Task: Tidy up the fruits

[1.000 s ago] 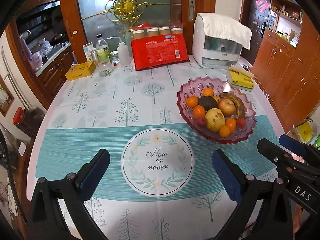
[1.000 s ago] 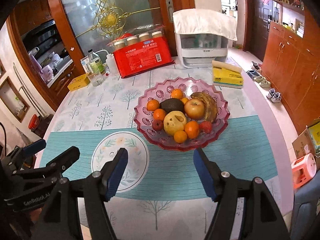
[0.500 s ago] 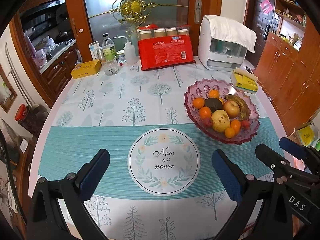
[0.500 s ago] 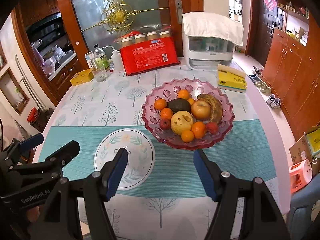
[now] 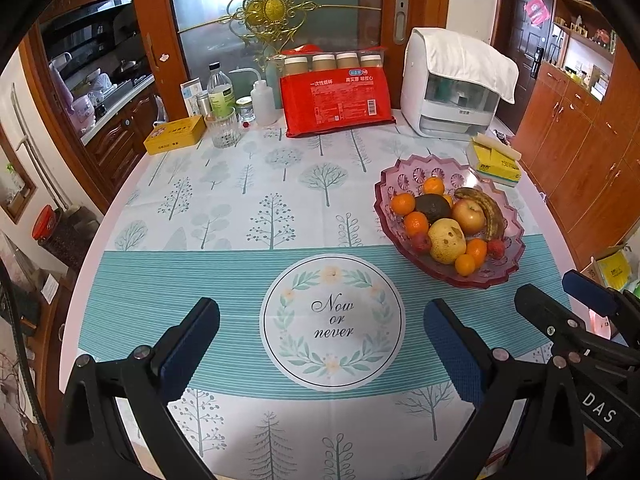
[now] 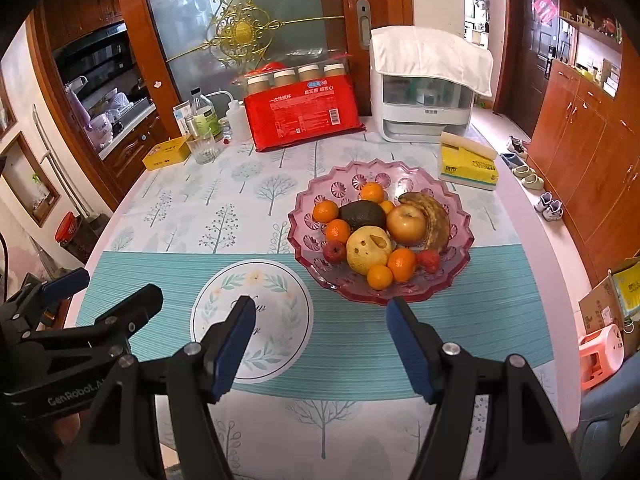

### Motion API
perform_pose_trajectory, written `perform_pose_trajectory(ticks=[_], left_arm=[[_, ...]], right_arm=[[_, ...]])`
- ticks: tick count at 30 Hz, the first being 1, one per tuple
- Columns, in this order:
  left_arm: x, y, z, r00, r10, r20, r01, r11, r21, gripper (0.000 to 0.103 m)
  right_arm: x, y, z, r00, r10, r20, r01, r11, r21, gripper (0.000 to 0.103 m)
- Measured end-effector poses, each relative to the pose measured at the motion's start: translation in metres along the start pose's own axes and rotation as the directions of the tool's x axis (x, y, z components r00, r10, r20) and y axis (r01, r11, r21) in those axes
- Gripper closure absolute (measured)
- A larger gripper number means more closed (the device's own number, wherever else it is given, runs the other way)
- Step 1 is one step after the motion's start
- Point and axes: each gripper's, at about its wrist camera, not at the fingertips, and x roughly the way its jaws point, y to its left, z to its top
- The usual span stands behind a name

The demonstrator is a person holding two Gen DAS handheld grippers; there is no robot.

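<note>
Two grippers are hovering over a counter (image 5: 120, 240) covered by a tree-print cloth with a teal band. The left gripper (image 5: 320, 320) is holding its jaws wide apart with nothing between them, above a round "Now or never" motif (image 5: 332, 320). The right gripper (image 6: 318, 322) is also holding its jaws wide and empty, just short of a pink glass fruit bowl (image 6: 316, 252).

Clock directions are given in the right wrist view. The bowl is sitting at the centre, holding several mandarins (image 6: 325, 211), an avocado (image 6: 362, 214), an apple (image 6: 406, 224), a browned banana (image 6: 434, 216), a yellow pear (image 6: 368, 250) and small red fruits (image 6: 334, 251). At 12 o'clock from the bowl a red packet of paper cups (image 6: 300, 116) is leaning. At 1 o'clock a white appliance (image 6: 424, 112) is standing under a cloth, with a yellow tissue pack (image 6: 468, 166) in front of it. At 10 o'clock bottles (image 6: 202, 114), a glass (image 6: 203, 148) and a yellow tin (image 6: 166, 154) are clustering.
</note>
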Motion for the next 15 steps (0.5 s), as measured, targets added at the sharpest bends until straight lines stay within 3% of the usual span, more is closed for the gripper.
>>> perform_pose_trajectory(ticks=[15], left_arm=[[0.0059,-0.0035,-0.003,1.0,0.004,-0.029,-0.003,1.0,0.013,0.002]], right_arm=[[0.0013,0.0007,0.0001,1.0,0.002,-0.008,-0.002,1.0,0.007,0.034]])
